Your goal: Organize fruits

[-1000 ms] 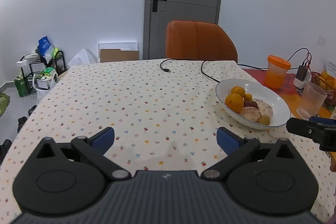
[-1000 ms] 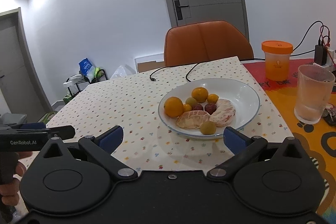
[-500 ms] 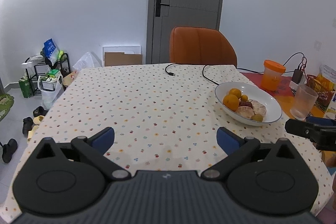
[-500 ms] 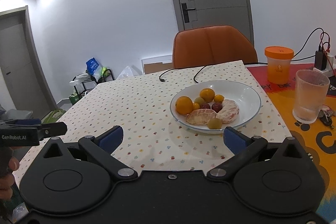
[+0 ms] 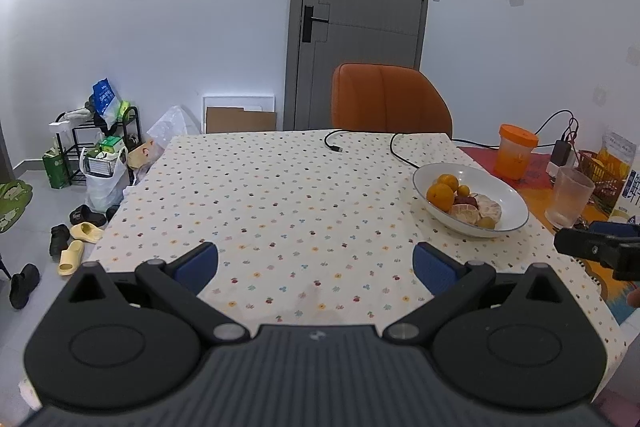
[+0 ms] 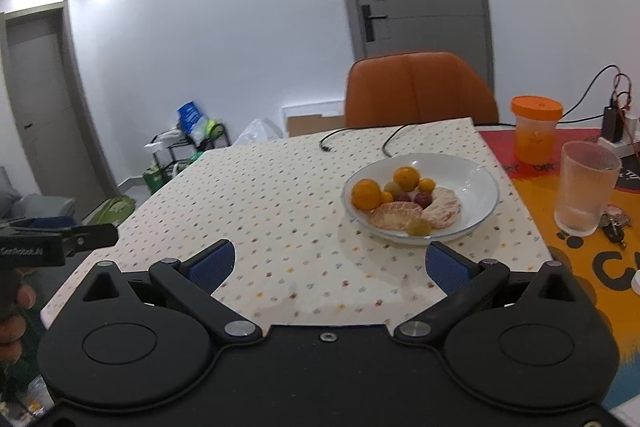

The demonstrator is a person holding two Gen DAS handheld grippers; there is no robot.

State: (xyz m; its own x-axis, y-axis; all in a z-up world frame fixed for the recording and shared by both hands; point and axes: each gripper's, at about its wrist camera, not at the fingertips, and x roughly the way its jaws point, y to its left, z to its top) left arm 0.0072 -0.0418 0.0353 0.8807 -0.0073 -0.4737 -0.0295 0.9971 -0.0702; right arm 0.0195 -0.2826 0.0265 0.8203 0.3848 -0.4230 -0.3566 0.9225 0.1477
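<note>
White glazed bowl [image 6: 476,183] already holds oranges, peeled citrus etc. (nothing loose on tablecloth). Both my grippers, left gripper [image 5: 316,263] & right gripper [image 6: 330,263], gape wide, empty; I'd say mostly done.

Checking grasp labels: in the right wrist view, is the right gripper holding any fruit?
No, the right gripper is open with only the dotted tablecloth between its blue pads, and the fruit sits in the white bowl.

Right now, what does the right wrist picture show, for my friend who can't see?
A white bowl of oranges, small fruits and peeled citrus sits on a dotted tablecloth, beyond the open, empty right tool. A ribbed glass and orange-lidded jar stand to its right.
</note>
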